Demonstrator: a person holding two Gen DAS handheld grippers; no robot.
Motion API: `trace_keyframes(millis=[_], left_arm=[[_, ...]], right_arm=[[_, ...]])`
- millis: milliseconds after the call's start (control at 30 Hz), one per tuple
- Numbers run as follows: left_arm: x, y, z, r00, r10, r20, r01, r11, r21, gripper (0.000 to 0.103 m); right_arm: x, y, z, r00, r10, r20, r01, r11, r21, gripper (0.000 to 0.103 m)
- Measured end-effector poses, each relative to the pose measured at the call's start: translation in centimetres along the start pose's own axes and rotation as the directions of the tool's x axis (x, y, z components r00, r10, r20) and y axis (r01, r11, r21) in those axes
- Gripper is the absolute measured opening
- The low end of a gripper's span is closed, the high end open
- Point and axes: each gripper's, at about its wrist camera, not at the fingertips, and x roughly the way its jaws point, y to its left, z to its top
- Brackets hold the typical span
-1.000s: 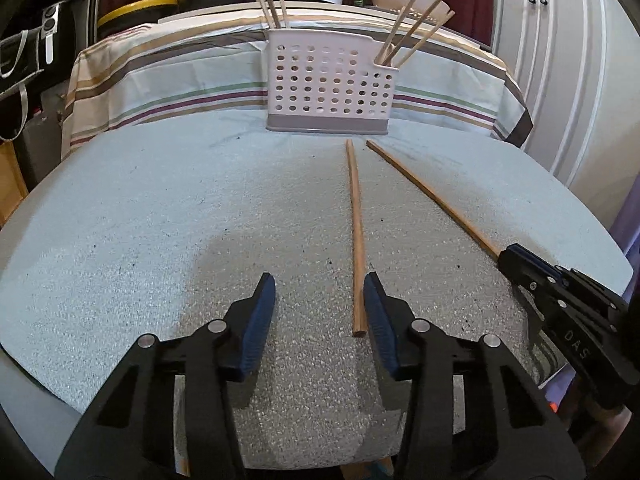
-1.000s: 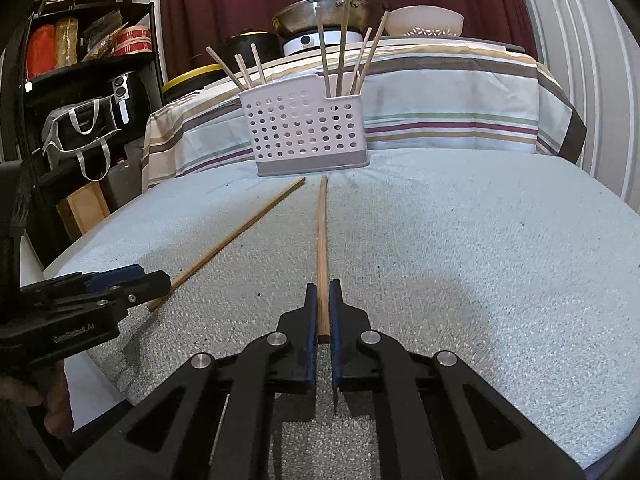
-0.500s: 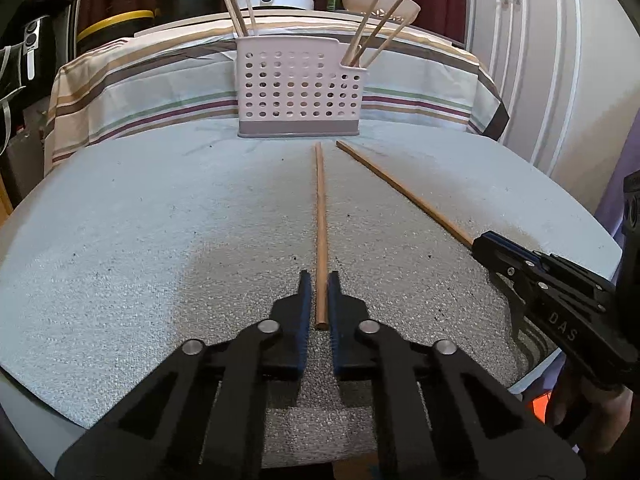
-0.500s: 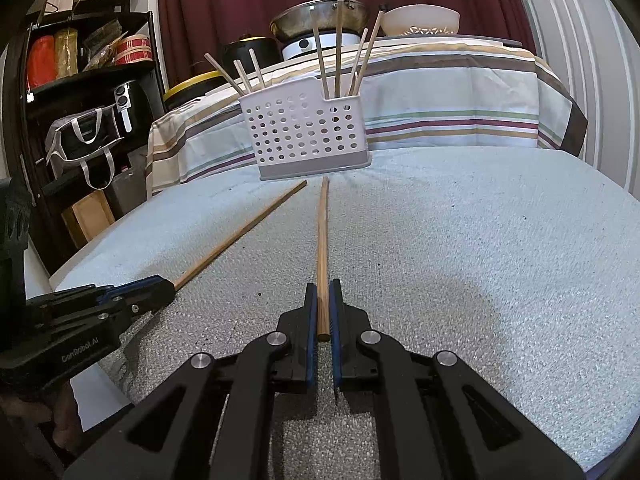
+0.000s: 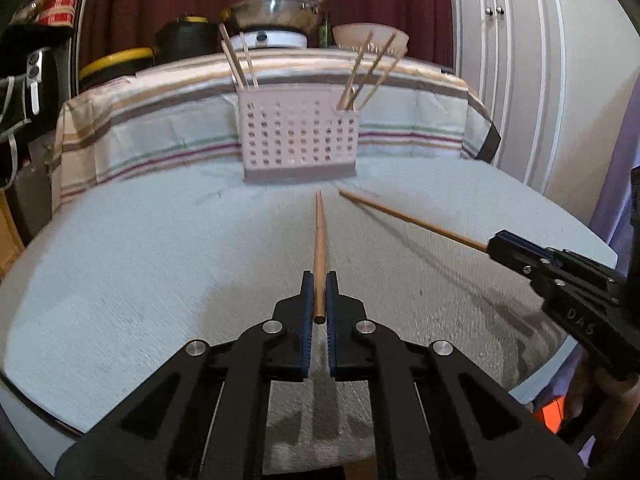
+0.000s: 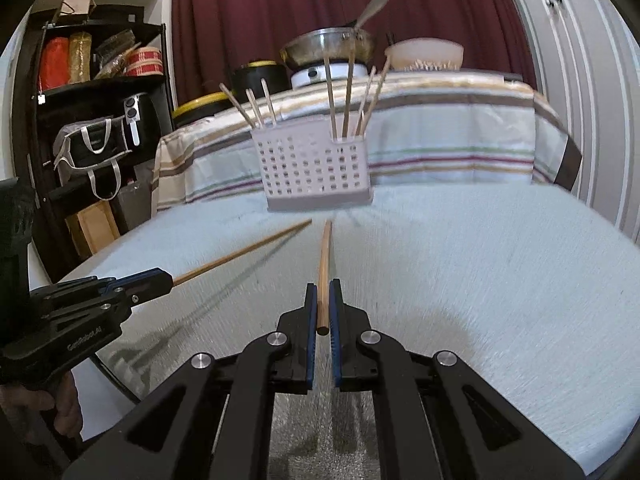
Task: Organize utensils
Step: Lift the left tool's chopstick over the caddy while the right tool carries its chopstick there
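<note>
My left chopstick point(image 5: 320, 256) runs straight up the centre of the left wrist frame, its long axis in line with my fingers. Its butt end sits between the pads at lower centre; its tip points at the base of the utensil holder point(image 5: 298, 136) in the upper middle. My left gripper point(image 5: 319, 300) is closed down to a narrow gap, both blue pads pressed on the stick. A shadow on the table point(image 5: 140, 280) lies apart from the stick, so the stick appears raised off the surface.

My right chopstick point(image 6: 324, 276) has the same orientation in the right wrist frame: butt end clamped at lower centre, shaft running up the middle, tip aimed at the holder's point(image 6: 316, 164) lower edge. My right gripper point(image 6: 323, 308) is likewise narrowed onto the stick, with the pads in contact on both sides.

In each view the other gripper enters from the frame edge with its own stick slanting toward the holder: from the right point(image 5: 516, 256) in the left view, from the left point(image 6: 140, 284) in the right view. The two tips lie near each other, just short of the holder.

The holder is a white perforated caddy standing upright at the far side of the table. Pale chopsticks point(image 6: 256, 108) lean in its left end and more point(image 6: 352, 92) in its right compartment. Behind it is a striped cloth point(image 5: 160, 120), with a metal pan point(image 5: 276, 16) in the upper centre.
</note>
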Motion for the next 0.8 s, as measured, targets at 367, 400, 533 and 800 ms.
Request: trace_keyframes(millis=[367,400,533,800], left_arm=[[-3.3,1.3,3.8,0.992,0.020,0.126,-0.020,1.000,-0.005,0.006],[-3.6,1.5,4.2,0.991,0.022,0.135,-0.021,1.000,-0.008,0.006],[-5.0,2.4,6.3,0.984,0.024,0.177,-0.020,1.000,-0.024,0.006],[-5.1,3.5,10.0,0.979,0.018,0.201,-0.013,1.000,-0.026,0.006]], right_arm=[[-2.8,0.7,4.0,0.993,0.001,0.116,0.000,1.000,-0.012,0.007],[-3.0,0.7,4.4,0.992,0.002,0.126,0.000,1.000,-0.010,0.007],[-3.6,0.5,6.3,0.987,0.005,0.160,-0.004,1.000,-0.004,0.007],[-2.3,-0.1,10.1,0.982,0.018,0.187,-0.020,1.000,0.011,0.006]])
